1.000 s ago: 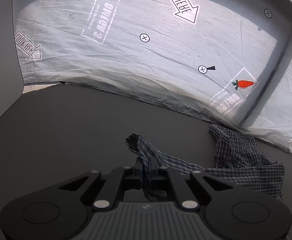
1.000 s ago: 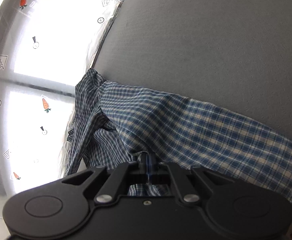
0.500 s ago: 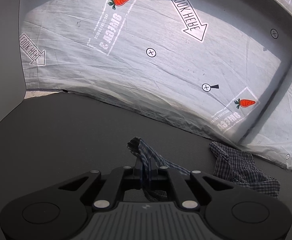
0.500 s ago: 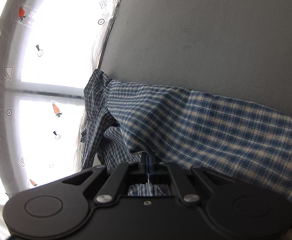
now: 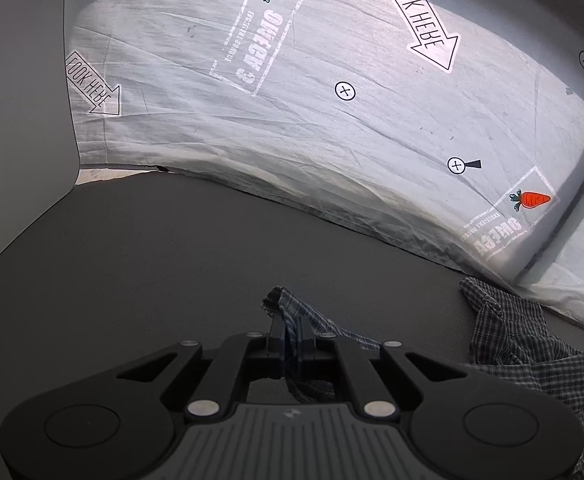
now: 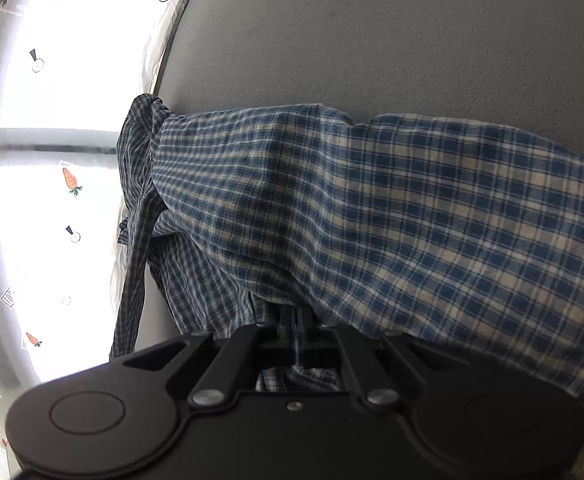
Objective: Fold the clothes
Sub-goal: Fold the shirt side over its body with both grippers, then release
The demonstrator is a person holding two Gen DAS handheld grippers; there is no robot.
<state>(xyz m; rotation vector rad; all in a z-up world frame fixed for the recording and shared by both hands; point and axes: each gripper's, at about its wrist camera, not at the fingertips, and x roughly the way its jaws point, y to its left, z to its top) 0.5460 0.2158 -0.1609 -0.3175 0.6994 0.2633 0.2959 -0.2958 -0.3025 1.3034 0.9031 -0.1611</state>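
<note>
My left gripper (image 5: 290,330) is clamped on a twisted corner of the checked shirt (image 5: 527,356); the rest trails off to my right and bunches against the printed plastic sheet (image 5: 331,128) ahead. Dark table (image 5: 164,260) bare in front and to the left. My right gripper (image 6: 296,320) pinches a fold of the same shirt (image 6: 391,208), which drapes over the jaws and blocks the grey table (image 6: 371,40) beyond; bright sheet (image 6: 60,92) on the left

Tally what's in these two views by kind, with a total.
Plaid garment: 1
Grippers, both shut on the garment, left and right: 2
Grey table: 1
Printed plastic sheet: 1
Total: 5
</note>
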